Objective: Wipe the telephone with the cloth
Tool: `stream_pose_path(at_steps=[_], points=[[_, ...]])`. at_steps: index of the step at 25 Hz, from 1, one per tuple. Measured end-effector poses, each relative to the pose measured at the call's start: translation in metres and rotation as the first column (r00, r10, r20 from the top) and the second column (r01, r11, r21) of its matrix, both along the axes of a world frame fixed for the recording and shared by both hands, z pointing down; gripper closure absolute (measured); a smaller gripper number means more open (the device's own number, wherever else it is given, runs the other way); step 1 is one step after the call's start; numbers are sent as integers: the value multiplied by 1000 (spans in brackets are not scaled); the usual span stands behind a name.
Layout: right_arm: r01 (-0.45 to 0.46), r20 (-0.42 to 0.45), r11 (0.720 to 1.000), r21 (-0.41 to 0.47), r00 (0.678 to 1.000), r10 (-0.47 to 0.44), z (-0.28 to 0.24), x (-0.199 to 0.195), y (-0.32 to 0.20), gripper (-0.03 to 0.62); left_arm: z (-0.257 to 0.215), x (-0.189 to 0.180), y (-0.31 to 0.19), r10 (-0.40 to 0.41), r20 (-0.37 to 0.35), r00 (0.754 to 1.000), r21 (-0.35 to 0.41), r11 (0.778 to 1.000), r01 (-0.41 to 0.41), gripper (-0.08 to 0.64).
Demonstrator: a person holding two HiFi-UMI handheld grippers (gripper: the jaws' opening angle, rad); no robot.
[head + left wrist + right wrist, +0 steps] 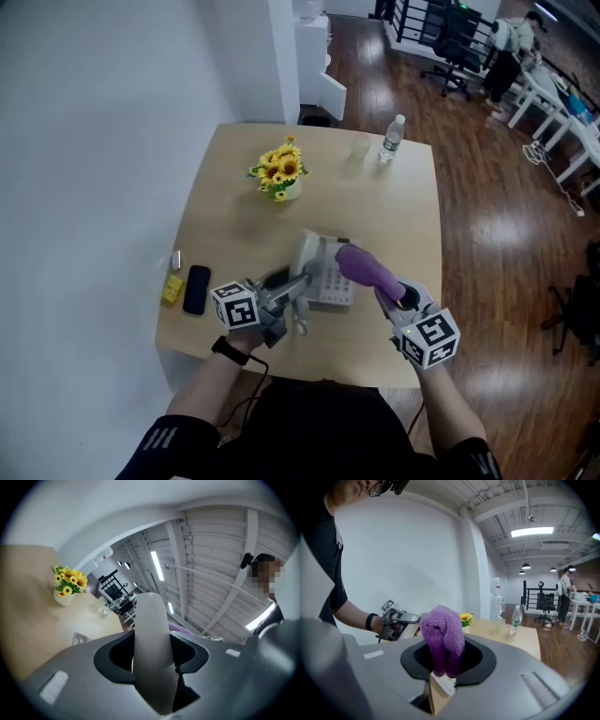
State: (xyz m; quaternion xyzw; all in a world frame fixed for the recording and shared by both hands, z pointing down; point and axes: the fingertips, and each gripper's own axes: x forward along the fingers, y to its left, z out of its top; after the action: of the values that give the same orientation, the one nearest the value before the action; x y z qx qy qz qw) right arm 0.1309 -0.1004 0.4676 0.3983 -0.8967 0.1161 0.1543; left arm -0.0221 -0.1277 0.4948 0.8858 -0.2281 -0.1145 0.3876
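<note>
— Where is the telephone?
— It sits on the worktop, right in front of us. Our left claw is clamped on its grey handset, just left of it.
— And the cloth?
— Our right claw is closed on the purple cloth, which bulges over the telephone's right side. We cannot tell whether they touch.

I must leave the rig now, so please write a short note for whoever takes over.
Left gripper: shut on the handset, held beside the telephone base on the table.
Right gripper: shut on the purple cloth, at the base's right side.
Done: handset and cloth are gripped.
Left: wipe handset and base, then probably put the handset back.
</note>
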Motion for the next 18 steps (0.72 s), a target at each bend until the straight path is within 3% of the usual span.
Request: stream_pose_path(at_steps=[3, 6, 8, 10, 12, 14, 16, 17, 18], points=[[45, -86, 987, 153, 996, -32, -51, -29, -25, 514, -27, -11, 12, -22, -10, 1000, 43, 999, 22, 354], [171, -311, 936, 308, 948, -71, -88, -77, -36, 514, -40, -19, 18, -40, 15, 999, 66, 997, 38, 354], [293, -486, 890, 349, 869, -95, -87, -113, -35, 514, -42, -23, 20, -53, 25, 998, 74, 996, 51, 354], [412, -631, 847, 336, 766, -122, -72, -144, -26, 514, -43, -26, 23, -63, 57, 996, 90, 994, 58, 354], [500, -730, 814, 295, 668, -146, -55, -164, -13, 515, -42, -31, 24, -80, 88, 993, 96, 993, 71, 354], [559, -775, 793, 243, 603, -188, -39, -174, 2, 517, -39, -37, 25, -93, 109, 990, 95, 992, 83, 356], [599, -777, 777, 194, 578, -251, -26, -179, 18, 518, -37, -40, 28, -89, 122, 989, 99, 992, 78, 356], [605, -755, 777, 175, 589, -289, -22, -179, 25, 521, -36, -40, 29, -83, 121, 989, 98, 993, 71, 354], [598, -706, 785, 162, 626, -331, -21, -179, 29, 523, -35, -39, 31, -76, 112, 991, 93, 994, 66, 355]])
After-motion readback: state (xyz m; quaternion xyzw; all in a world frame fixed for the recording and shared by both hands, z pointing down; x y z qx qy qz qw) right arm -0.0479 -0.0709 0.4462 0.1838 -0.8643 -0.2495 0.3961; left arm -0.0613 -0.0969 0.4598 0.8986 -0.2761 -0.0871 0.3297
